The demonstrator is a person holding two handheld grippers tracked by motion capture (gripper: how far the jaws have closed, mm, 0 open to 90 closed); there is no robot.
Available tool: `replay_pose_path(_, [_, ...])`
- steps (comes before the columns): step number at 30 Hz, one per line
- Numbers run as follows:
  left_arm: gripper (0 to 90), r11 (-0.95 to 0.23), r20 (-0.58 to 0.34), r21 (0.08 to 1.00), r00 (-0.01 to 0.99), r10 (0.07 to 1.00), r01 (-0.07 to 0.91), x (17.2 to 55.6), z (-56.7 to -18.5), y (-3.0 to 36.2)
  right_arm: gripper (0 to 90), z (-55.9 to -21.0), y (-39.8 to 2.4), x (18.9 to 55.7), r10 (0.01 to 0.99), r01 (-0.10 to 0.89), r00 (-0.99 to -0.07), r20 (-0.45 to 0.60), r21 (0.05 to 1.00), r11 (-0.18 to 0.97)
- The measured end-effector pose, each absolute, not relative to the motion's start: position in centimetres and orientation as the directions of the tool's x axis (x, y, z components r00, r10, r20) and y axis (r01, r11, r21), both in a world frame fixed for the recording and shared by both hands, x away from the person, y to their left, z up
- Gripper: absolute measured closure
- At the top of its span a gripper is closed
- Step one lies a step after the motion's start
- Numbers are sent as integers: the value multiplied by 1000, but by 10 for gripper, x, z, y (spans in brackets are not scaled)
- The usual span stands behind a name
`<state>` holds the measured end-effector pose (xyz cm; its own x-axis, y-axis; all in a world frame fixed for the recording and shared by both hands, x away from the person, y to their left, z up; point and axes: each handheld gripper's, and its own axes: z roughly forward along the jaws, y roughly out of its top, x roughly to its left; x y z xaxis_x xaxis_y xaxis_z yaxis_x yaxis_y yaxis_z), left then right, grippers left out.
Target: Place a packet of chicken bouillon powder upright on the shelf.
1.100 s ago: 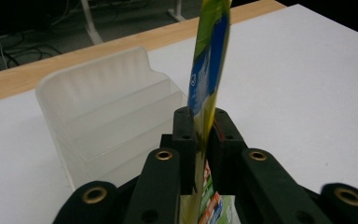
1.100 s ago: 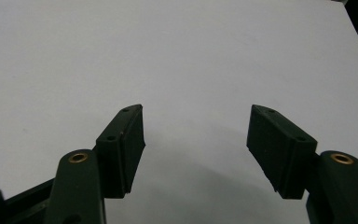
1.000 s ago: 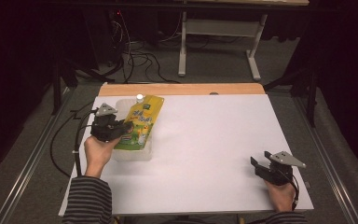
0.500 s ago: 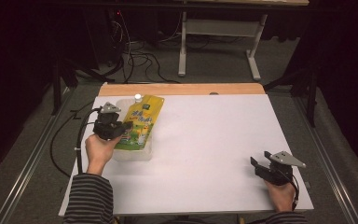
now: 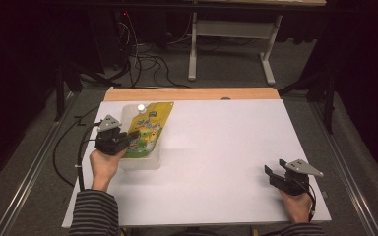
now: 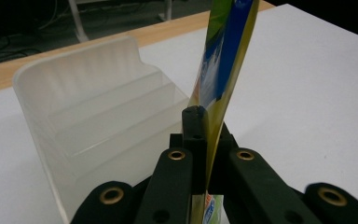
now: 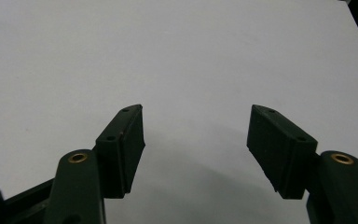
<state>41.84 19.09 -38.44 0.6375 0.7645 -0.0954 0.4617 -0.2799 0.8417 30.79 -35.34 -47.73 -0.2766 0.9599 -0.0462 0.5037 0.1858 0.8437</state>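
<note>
Pouch [image 6: 223, 70] is pinched at its thin edge by your left tongs [image 6: 204, 140]; lifting fast may slip it or drag the plastic bin [image 6: 88, 121]. Right tongs [image 7: 196, 140] rest spread.

At my bench in a dim recording lab

I work at a white-topped table [image 5: 216, 162] with a wooden edge strip [image 5: 192, 94], set between metal floor rails [image 5: 24, 187]; black cables [image 5: 142, 61] lie tangled on the grey floor beyond it, beside a white desk frame [image 5: 229, 34], and the dark surroundings suggest a test room rather than a home.
</note>
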Motion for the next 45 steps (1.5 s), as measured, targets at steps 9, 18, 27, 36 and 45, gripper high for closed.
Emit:
replay_pose_path(9, [896, -306, -123, 785, 620, 775, 538, 417, -381, 195, 365, -477, -354, 308, 959, 509, -281, -35, 841, 180])
replay_pose_path(18, [900, -324, -91, 795, 629, 772, 513, 415, -381, 192, 364, -477, -354, 308, 959, 508, -282, -40, 841, 184])
replay_pose_path(27, [900, -283, -91, 840, 634, 768, 463, 414, -393, 190, 364, -477, -354, 308, 958, 509, -284, -36, 842, 182])
replay_pose_path(36, [900, -260, -113, 847, 635, 764, 464, 409, -400, 197, 363, -477, -355, 308, 959, 499, -283, -32, 849, 176])
replay_pose_path(45, [900, -237, -118, 854, 617, 778, 462, 402, -407, 202, 363, -477, -356, 307, 959, 499, -281, -17, 852, 161])
